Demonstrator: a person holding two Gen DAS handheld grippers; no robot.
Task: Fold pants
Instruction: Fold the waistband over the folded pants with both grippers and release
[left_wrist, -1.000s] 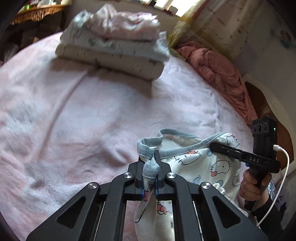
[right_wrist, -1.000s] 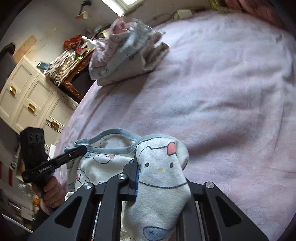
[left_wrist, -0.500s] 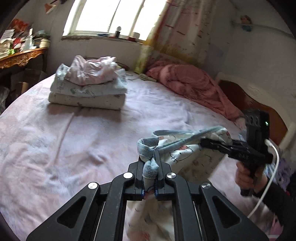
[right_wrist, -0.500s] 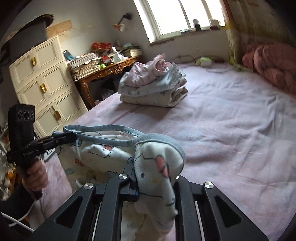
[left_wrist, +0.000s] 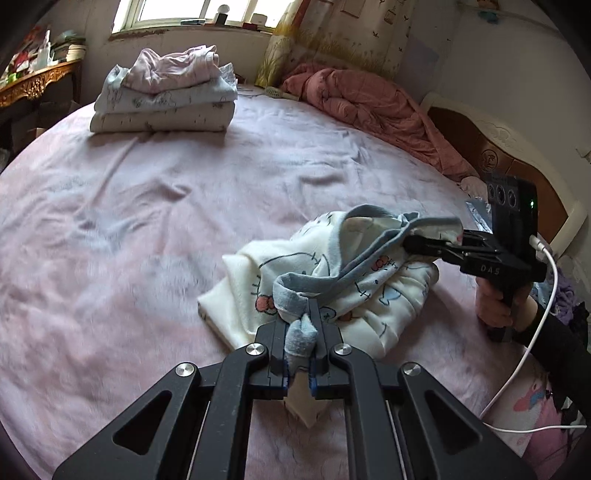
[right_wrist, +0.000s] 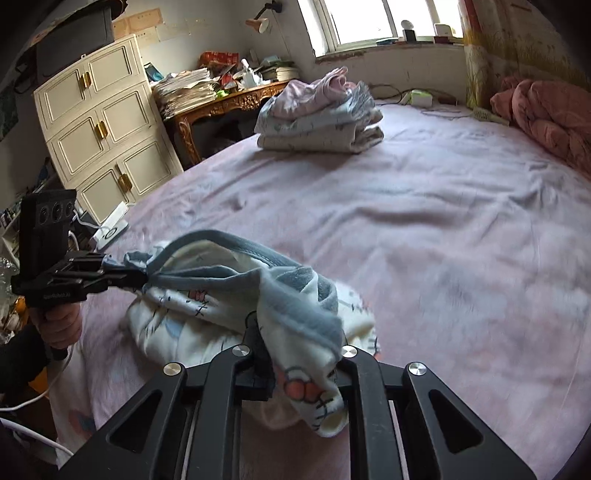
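Note:
White cartoon-print pants (left_wrist: 332, 284) with a grey-blue waistband hang between my two grippers above the pink bed (left_wrist: 147, 206). My left gripper (left_wrist: 300, 325) is shut on one end of the waistband, a tuft bulging between its fingers. In the same view my right gripper (left_wrist: 421, 242) clamps the other end, held by a hand in a dark sleeve. In the right wrist view the pants (right_wrist: 221, 306) drape over my right gripper (right_wrist: 295, 343), hiding its tips; the left gripper (right_wrist: 142, 277) pinches the band at left. The lower legs rest crumpled on the bed.
A stack of folded clothes (left_wrist: 166, 98) sits at the far side of the bed, also the stack (right_wrist: 321, 114). A pink quilt (left_wrist: 373, 107) is bunched by the headboard (left_wrist: 491, 155). A cream cabinet (right_wrist: 99, 125) and cluttered desk (right_wrist: 229, 99) stand beside the bed.
Both grippers carried the pants across the bed, and both wrists rolled. The legs now rest bunched on the sheet instead of hanging, and the waistband is stretched less wide.

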